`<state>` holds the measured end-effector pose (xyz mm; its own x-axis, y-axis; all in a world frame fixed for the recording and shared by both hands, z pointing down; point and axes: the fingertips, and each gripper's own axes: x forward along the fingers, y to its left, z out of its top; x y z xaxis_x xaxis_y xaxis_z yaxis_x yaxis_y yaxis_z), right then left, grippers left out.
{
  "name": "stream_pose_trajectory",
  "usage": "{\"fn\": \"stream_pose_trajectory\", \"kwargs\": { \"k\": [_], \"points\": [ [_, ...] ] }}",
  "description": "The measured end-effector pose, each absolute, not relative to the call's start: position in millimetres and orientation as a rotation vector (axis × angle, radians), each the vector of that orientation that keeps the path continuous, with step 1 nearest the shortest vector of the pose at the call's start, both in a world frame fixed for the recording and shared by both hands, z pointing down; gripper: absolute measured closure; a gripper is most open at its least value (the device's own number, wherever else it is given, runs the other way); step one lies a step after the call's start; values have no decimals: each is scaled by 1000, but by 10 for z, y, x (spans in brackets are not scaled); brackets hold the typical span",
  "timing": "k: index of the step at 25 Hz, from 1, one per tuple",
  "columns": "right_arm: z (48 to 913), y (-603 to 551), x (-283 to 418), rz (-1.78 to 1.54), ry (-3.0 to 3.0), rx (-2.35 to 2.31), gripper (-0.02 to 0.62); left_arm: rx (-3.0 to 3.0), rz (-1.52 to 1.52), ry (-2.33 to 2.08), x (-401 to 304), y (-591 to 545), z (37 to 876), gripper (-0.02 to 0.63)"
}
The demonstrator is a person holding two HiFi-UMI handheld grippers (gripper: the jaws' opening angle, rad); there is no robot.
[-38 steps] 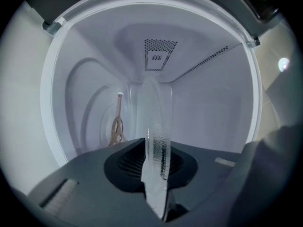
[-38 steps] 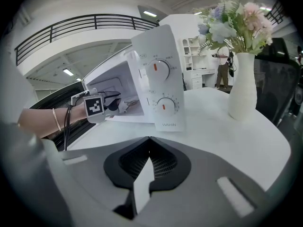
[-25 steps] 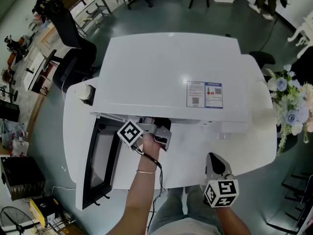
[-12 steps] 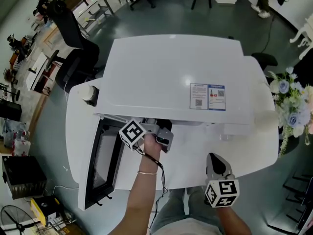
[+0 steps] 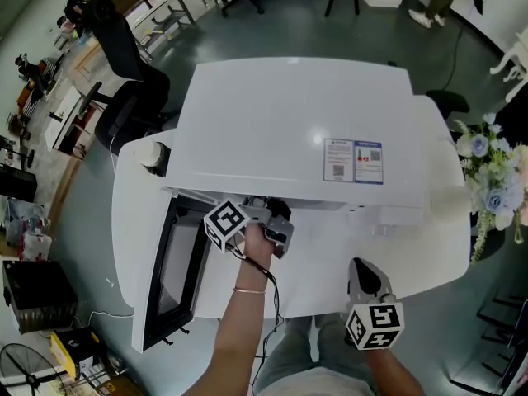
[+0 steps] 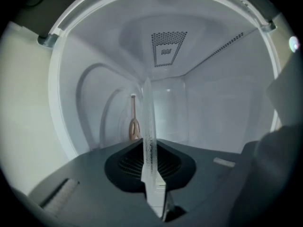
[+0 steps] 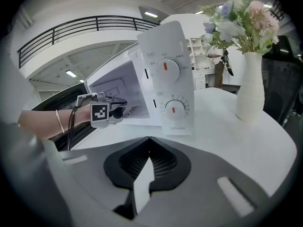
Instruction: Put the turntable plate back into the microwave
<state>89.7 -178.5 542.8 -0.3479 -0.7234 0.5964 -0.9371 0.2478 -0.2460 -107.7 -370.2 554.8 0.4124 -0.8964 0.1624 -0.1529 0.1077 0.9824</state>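
Left gripper (image 6: 149, 148) inside microwave (image 5: 289, 122), jaws closing on plate (image 6: 148, 112) rim; plate edge-on straight ahead, likely for seating. Right gripper (image 7: 148, 140) waits behind, jaws together, empty.

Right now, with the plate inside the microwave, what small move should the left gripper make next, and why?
Probably lower the plate onto the brown hub. The left gripper, jaws closing, holds the plate by its rim inside the microwave. In the left gripper view the plate seems apart from the hub on the cavity floor, so it is not yet seated.
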Motion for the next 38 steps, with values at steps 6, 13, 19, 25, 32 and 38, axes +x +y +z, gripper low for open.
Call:
{"fn": "stream_pose_trajectory", "kwargs": {
  "k": [6, 13, 19, 25, 32, 38],
  "points": [
    [5405, -1748, 899, 818, -2166, 1528, 584, 1393, -673, -1055, -1076, -3707, 5507, 531],
    [5390, -1723, 889, 816, -2171, 1529, 584, 1477, -591, -1106, -1045, -3726, 5438, 485],
    [5378, -1713, 909, 813, -2175, 1529, 584, 1559, -456, -1153, -992, -3729, 5421, 427],
    [5361, -1697, 914, 806, -2184, 1519, 584, 1608, -324, -1199, -968, -3689, 5453, 371],
    [5344, -1664, 874, 798, -2197, 1506, 584, 1654, -186, -1236, -961, -3628, 5482, 318],
    [5338, -1616, 862, 802, -2201, 1500, 584, 1658, -102, -1258, -1007, -3540, 5502, 288]
  ]
}}
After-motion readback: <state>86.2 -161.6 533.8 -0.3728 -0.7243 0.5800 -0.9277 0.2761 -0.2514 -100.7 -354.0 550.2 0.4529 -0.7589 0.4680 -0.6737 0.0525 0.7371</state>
